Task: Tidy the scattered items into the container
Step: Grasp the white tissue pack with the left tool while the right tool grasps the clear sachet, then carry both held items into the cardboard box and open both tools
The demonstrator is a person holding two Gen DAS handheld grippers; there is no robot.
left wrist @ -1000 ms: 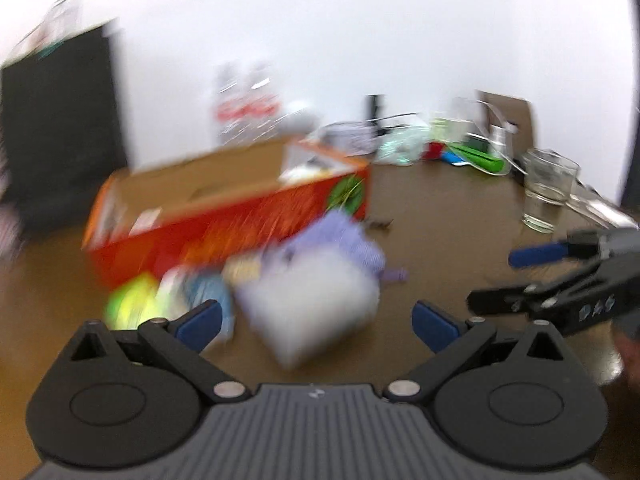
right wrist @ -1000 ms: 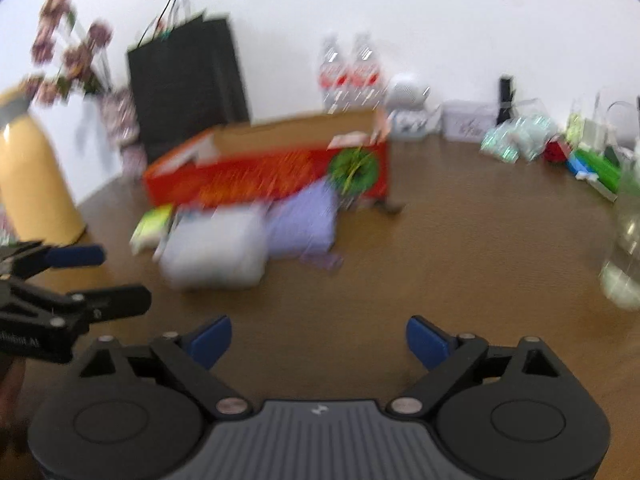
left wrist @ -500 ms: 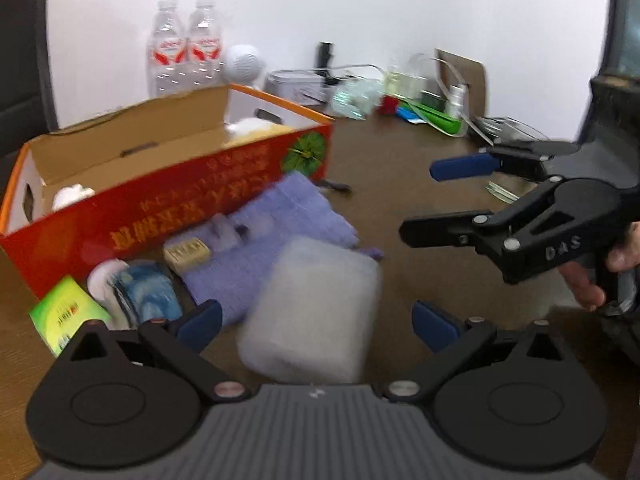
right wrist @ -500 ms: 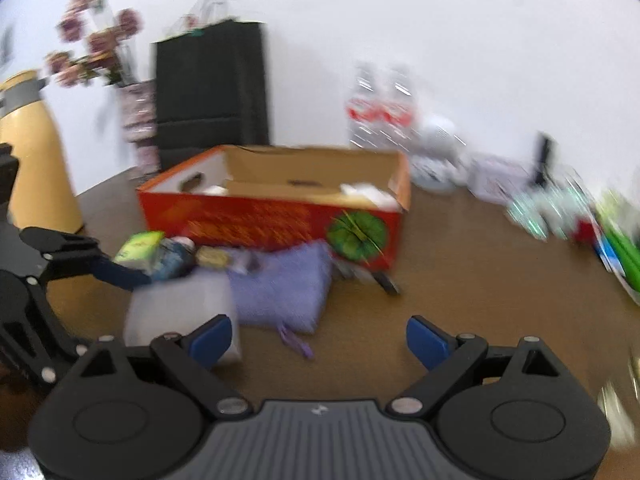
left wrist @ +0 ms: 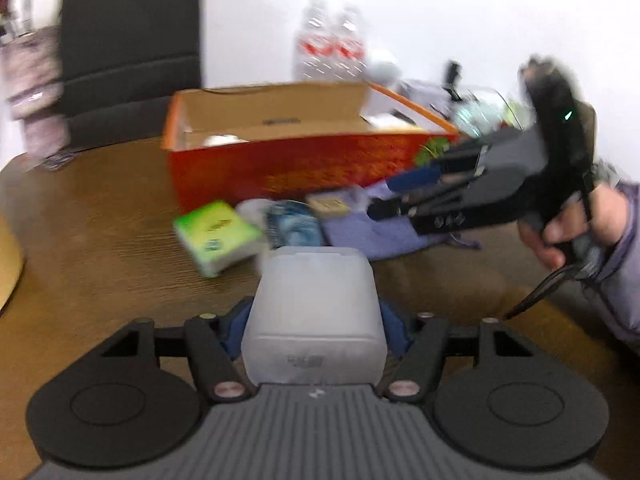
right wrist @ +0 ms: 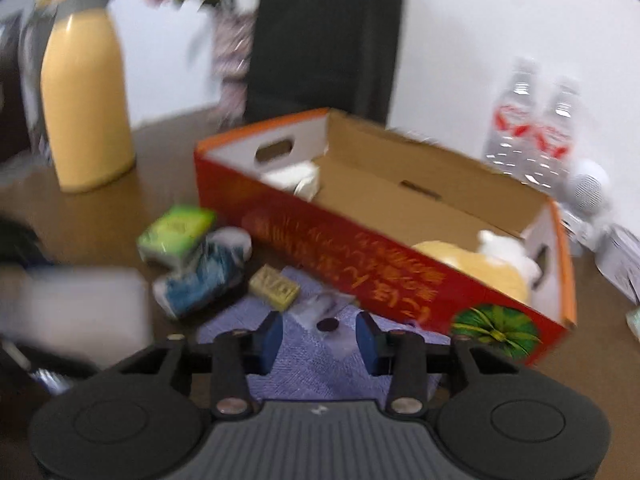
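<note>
**Q:** So, what does the left wrist view show?

**A:** The left gripper is clenched on a translucent white box, low at six o'clock. Half a second ago its fingers were spread wide and the box lay on the table in front of them, so the grasp has just been made. The red cardboard box, the container, stands open at twelve o'clock. In front of it lie a green packet, a blue packet and a purple cloth. At three o'clock the right gripper reaches in over the cloth.

**Q:** And the right wrist view?

**A:** The right gripper is released, its jaws apart and narrower than before, hovering over the purple cloth. Between the pads sit a small dark round object and a clear wrapper. A tan block lies at eleven o'clock, the red cardboard box at one o'clock, with some soft items already inside.

**Q:** What does that mean for tidying?

**A:** One item is probably ready to lift into the container; the rest remain scattered outside it.
</note>
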